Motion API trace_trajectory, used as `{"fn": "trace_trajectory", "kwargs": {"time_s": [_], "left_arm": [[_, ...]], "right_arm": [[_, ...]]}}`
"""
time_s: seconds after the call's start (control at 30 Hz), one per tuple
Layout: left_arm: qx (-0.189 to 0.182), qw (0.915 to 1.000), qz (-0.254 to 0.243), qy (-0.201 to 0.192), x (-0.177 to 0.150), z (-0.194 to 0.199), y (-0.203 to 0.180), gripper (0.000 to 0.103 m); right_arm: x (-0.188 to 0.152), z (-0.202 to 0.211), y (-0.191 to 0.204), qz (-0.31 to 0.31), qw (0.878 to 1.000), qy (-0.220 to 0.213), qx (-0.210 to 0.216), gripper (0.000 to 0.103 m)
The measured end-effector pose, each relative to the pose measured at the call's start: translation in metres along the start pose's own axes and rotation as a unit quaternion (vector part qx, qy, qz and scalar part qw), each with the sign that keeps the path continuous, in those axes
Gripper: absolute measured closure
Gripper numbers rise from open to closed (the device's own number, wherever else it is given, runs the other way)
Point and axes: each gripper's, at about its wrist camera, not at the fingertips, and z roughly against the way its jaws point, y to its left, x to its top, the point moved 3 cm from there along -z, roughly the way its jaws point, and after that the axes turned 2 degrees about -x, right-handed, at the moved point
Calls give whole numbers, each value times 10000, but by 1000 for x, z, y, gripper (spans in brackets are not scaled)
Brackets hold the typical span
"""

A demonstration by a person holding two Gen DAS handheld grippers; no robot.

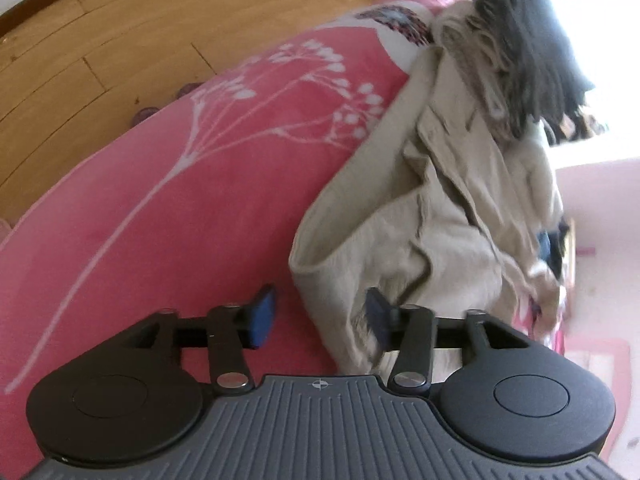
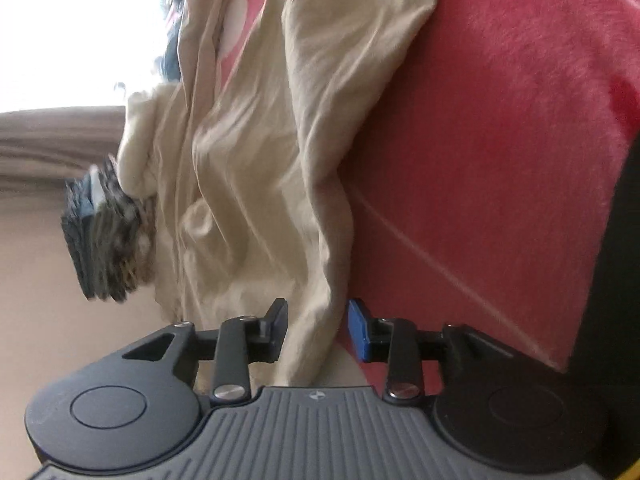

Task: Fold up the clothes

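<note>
A crumpled beige garment (image 1: 448,208) lies on a pink bedspread (image 1: 180,208) with white plant prints. My left gripper (image 1: 320,320) is open, its blue-padded fingers (image 1: 262,318) straddling the garment's near folded edge, with pink cover showing in the gap. In the right wrist view the same beige garment (image 2: 272,152) runs from top to bottom. My right gripper (image 2: 318,330) is open, with a fold of the beige cloth lying between its fingers (image 2: 360,330) and a gap still showing beside the pads.
A dark grey and striped pile of clothes (image 1: 532,40) lies beyond the beige garment; it also shows in the right wrist view (image 2: 108,236). Wooden floor (image 1: 80,60) lies past the bed's edge on the left. A bright window glares behind the pile.
</note>
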Motion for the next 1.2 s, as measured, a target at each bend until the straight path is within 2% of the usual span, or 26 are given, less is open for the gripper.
{"fn": "trace_trajectory", "kwargs": {"time_s": [0.13, 0.2, 0.23, 0.27, 0.3, 0.47, 0.6, 0.7, 0.8, 0.93, 1.0, 1.03, 1.07, 1.1, 1.2], "left_arm": [[11, 9994, -297, -163, -7, -9, -1, 47], [82, 9989, -365, -283, -11, -20, -2, 51], [148, 9983, -425, -363, -14, -23, -5, 55], [221, 9975, -503, -433, -16, -27, -8, 69], [318, 9963, -647, -473, -17, -28, -11, 83], [588, 9940, -752, -539, -14, -14, -30, 87], [896, 9892, -1021, -556, -10, -2, -42, 87], [1167, 9878, -889, -526, -2, -10, -34, 86], [1248, 9878, -748, -557, 6, -12, -26, 86], [1463, 9785, -1408, -367, 0, -28, -21, 82], [1395, 9768, -1575, -391, -2, -24, -21, 77], [1334, 9768, -1631, -380, -3, -18, -22, 75], [1307, 9758, -1715, -356, -5, -12, -23, 69], [1312, 9741, -1814, -326, -7, -5, -23, 64], [1482, 9670, -2049, -316, -10, 20, -24, 64]], "right_arm": [[-6, -26, 2, 65, 9997, 194, -135, 66], [-11, -37, 0, 135, 9995, 214, -207, 66], [-13, -41, 0, 201, 9994, 165, -241, 71], [-15, -44, 0, 268, 9992, 115, -275, 89], [-18, -43, 3, 388, 9989, 53, -272, 98], [-36, -14, 29, 927, 9952, -230, -228, 98], [-48, -9, 18, 662, 9972, -109, -321, 98], [-60, -29, -5, 190, 9986, 155, -475, 98], [-71, -37, -6, 210, 9985, 210, -466, 98], [-72, -44, -10, 179, 9979, 286, -552, 96], [-70, -42, -11, 222, 9968, 369, -679, 89], [-71, -35, -6, 441, 9948, 354, -849, 81], [-72, -26, 2, 710, 9919, 257, -1017, 68], [-74, -17, 10, 982, 9880, 152, -1184, 62], [-83, 18, 39, 1838, 9755, -182, -1195, 61]]}}
